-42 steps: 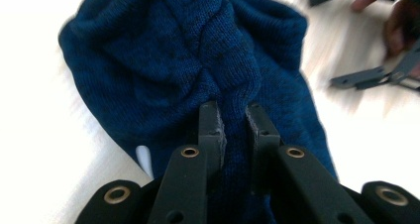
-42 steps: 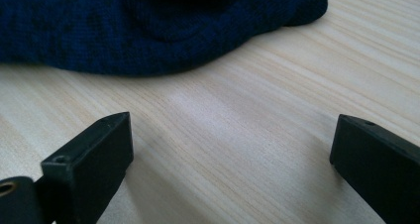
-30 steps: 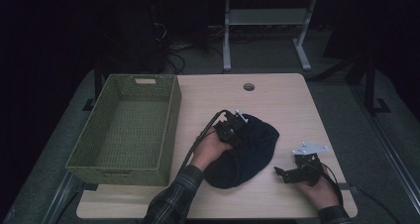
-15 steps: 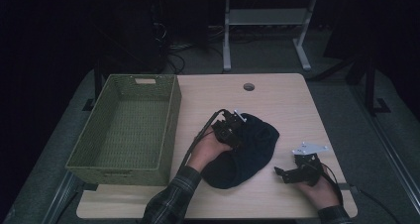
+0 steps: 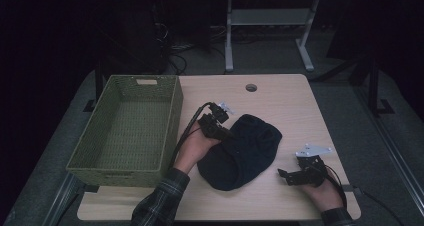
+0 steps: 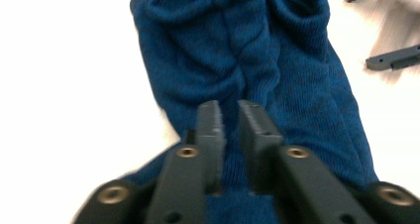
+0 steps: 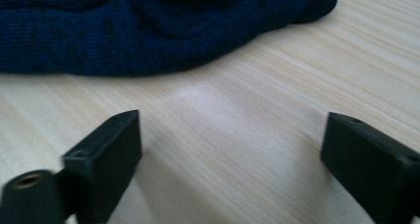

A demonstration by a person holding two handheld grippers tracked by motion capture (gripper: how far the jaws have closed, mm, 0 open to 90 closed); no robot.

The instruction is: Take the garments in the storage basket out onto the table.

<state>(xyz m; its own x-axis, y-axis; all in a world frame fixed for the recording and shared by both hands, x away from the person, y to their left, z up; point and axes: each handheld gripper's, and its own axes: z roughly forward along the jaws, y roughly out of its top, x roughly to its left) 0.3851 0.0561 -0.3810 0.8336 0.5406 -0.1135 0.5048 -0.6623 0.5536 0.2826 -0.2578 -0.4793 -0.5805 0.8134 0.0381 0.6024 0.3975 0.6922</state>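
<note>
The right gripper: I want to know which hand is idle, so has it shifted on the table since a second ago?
No. The right gripper lies at the same spot by the table's near right edge, jaws open, apart from the blue hat.

Green woven basket (image 5: 125, 131) on left part of light wooden table (image 5: 280, 96), round cable hole (image 5: 251, 87) near far edge, white metal stand (image 5: 267, 21) behind, cables on dark floor (image 5: 190, 46).

The high view is dim, the room behind nearly black and only the bench (image 5: 280, 101) catching soft light from above. The left gripper view is overexposed, the bench blown out to white, its near fingers (image 6: 210, 122) blurred. The right gripper view is evenly lit, soft-focused at its lower edge.
</note>
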